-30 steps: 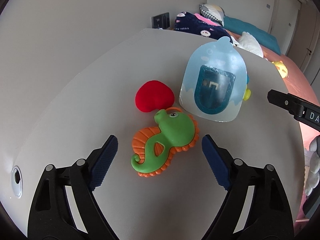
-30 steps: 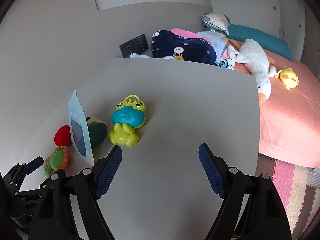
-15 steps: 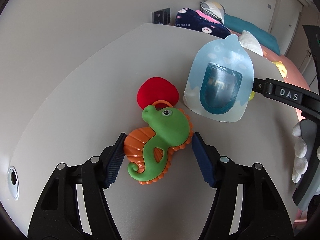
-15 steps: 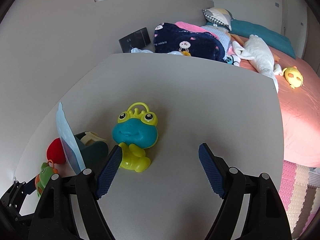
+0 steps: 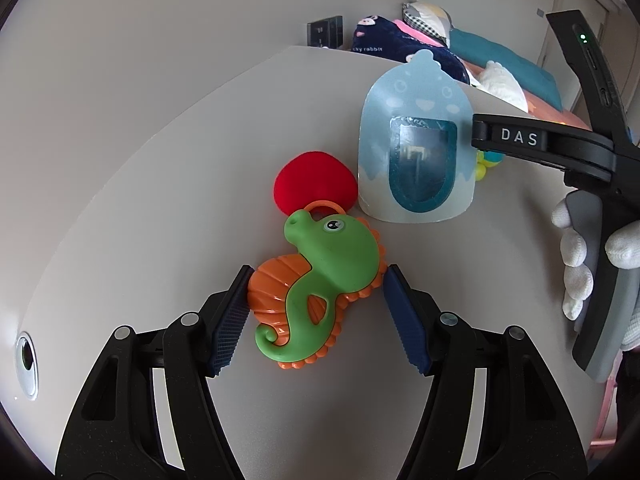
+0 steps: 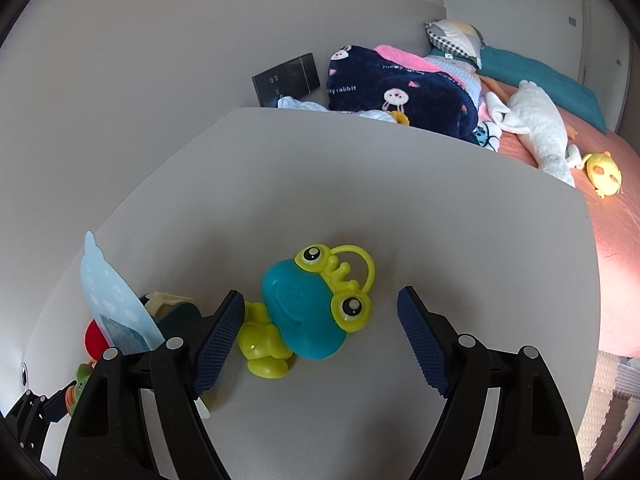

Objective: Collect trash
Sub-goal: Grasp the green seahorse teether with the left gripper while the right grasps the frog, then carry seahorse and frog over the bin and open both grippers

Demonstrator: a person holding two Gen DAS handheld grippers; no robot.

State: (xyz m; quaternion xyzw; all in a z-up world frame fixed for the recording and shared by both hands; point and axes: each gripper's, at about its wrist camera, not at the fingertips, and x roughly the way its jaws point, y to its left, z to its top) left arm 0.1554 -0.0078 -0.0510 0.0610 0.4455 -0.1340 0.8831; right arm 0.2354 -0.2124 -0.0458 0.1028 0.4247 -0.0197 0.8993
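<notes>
A green and orange seahorse toy (image 5: 318, 286) lies on the grey table (image 5: 140, 200). My left gripper (image 5: 316, 316) is shut on it, both pads touching its sides. A red soft ball (image 5: 314, 182) and a light blue bottle-shaped package (image 5: 416, 160) stand just beyond it. In the right wrist view a teal and yellow frog toy (image 6: 310, 312) lies between the open jaws of my right gripper (image 6: 320, 344), not touching them. The blue package (image 6: 114, 300) stands at its left, with the red ball (image 6: 94, 338) behind.
A bed with a pink cover (image 6: 616, 248), a navy blanket (image 6: 400, 92), a white plush (image 6: 536, 120) and a yellow toy (image 6: 602, 168) lies beyond the table's far and right edges. A dark wall socket (image 6: 286, 78) is on the wall behind. A round hole (image 5: 26, 364) sits in the table at the left.
My left gripper moved forward and closed on the seahorse toy. My right gripper moved down and forward until the frog toy lay between its open jaws.
</notes>
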